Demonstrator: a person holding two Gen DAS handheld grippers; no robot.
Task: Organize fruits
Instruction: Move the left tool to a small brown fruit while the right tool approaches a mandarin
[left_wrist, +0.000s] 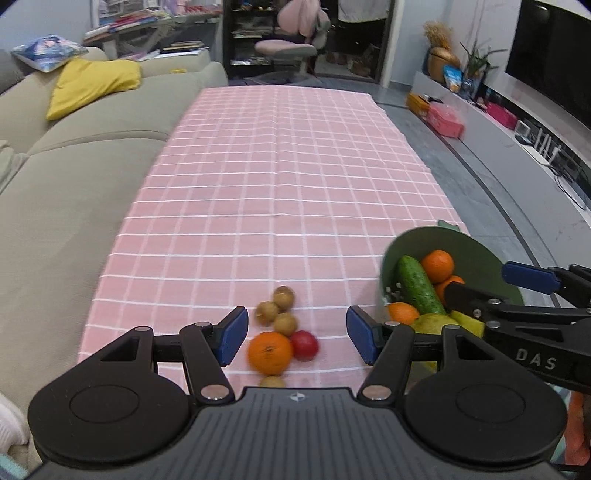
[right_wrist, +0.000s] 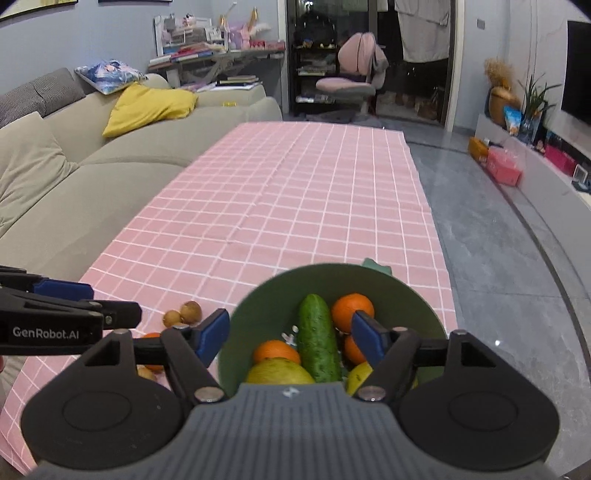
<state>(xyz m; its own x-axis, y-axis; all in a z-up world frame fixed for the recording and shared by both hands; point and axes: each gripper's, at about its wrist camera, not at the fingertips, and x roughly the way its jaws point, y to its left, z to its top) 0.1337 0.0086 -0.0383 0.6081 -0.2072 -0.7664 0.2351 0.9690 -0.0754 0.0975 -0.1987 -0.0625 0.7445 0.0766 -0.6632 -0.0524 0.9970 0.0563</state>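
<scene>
A green bowl (right_wrist: 332, 284) stands at the table's near right edge and holds a cucumber (right_wrist: 318, 341), several oranges (right_wrist: 352, 310) and yellow-green fruit (right_wrist: 279, 371). It also shows in the left wrist view (left_wrist: 458, 243). Left of it on the cloth lie an orange (left_wrist: 270, 352), a red fruit (left_wrist: 304, 344) and several small brown fruits (left_wrist: 283, 297). My left gripper (left_wrist: 297, 334) is open and empty, over the loose fruits. My right gripper (right_wrist: 290, 338) is open and empty, over the bowl.
The table wears a pink checked cloth (left_wrist: 288, 166). A beige sofa (left_wrist: 70, 166) with a yellow cushion runs along the left. A low TV cabinet (left_wrist: 517, 147) with boxes runs along the right. A pink chair (left_wrist: 295, 40) stands beyond the far end.
</scene>
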